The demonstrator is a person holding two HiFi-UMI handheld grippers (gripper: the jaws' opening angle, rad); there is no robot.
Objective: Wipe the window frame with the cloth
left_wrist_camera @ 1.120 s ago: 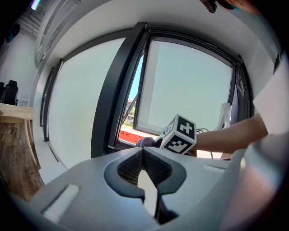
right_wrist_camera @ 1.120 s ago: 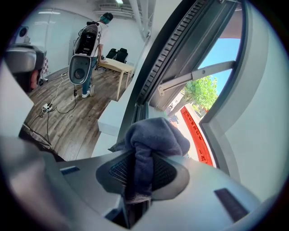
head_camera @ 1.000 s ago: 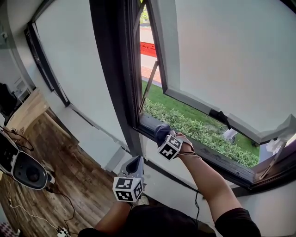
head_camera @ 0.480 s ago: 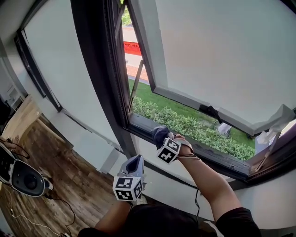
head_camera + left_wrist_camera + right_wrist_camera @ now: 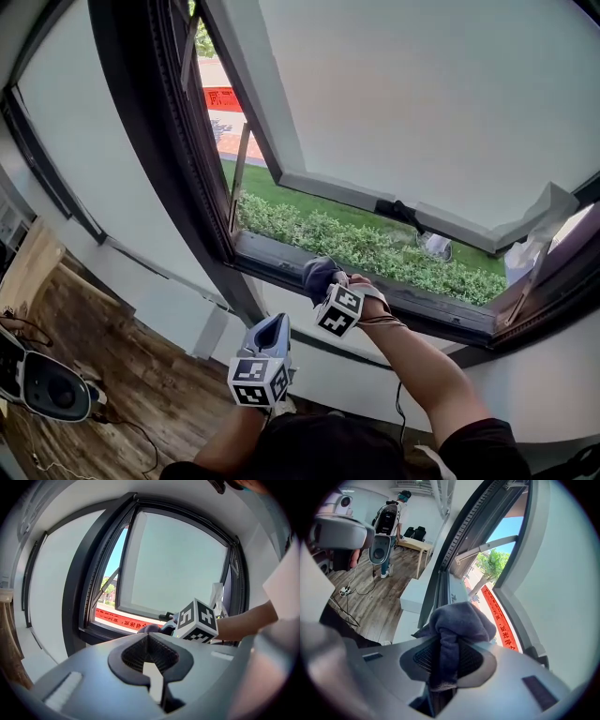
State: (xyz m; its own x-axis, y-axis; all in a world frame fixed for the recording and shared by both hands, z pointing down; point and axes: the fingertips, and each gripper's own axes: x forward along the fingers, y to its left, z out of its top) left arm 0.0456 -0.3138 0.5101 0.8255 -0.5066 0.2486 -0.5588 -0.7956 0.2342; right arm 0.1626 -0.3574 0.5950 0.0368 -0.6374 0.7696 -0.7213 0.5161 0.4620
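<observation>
A dark grey cloth [image 5: 320, 273] is bunched in my right gripper [image 5: 325, 284], which is shut on it and presses it onto the bottom rail of the dark window frame [image 5: 267, 255]. In the right gripper view the cloth [image 5: 458, 623] bulges out of the gripper [image 5: 445, 662], with the frame's rail [image 5: 449, 585] running away ahead. My left gripper [image 5: 273, 330] hangs lower, below the sill and apart from the frame. It is shut, with nothing between its fingers. The left gripper view looks over that gripper [image 5: 151, 654] at the frame [image 5: 100, 633] and the right gripper's marker cube [image 5: 198, 619].
The window sash [image 5: 375, 199] is swung outward on a metal stay [image 5: 236, 183], with hedge and lawn below. White plastic scraps [image 5: 527, 246] hang at the frame's right corner. A speaker-like device [image 5: 52, 394] and cables lie on the wooden floor at left. A wooden table [image 5: 418, 545] stands farther back.
The head view has swung, so the window sits further left and higher. The right gripper with the cloth now lies a little further right of the frame's left corner. The left gripper has held still.
</observation>
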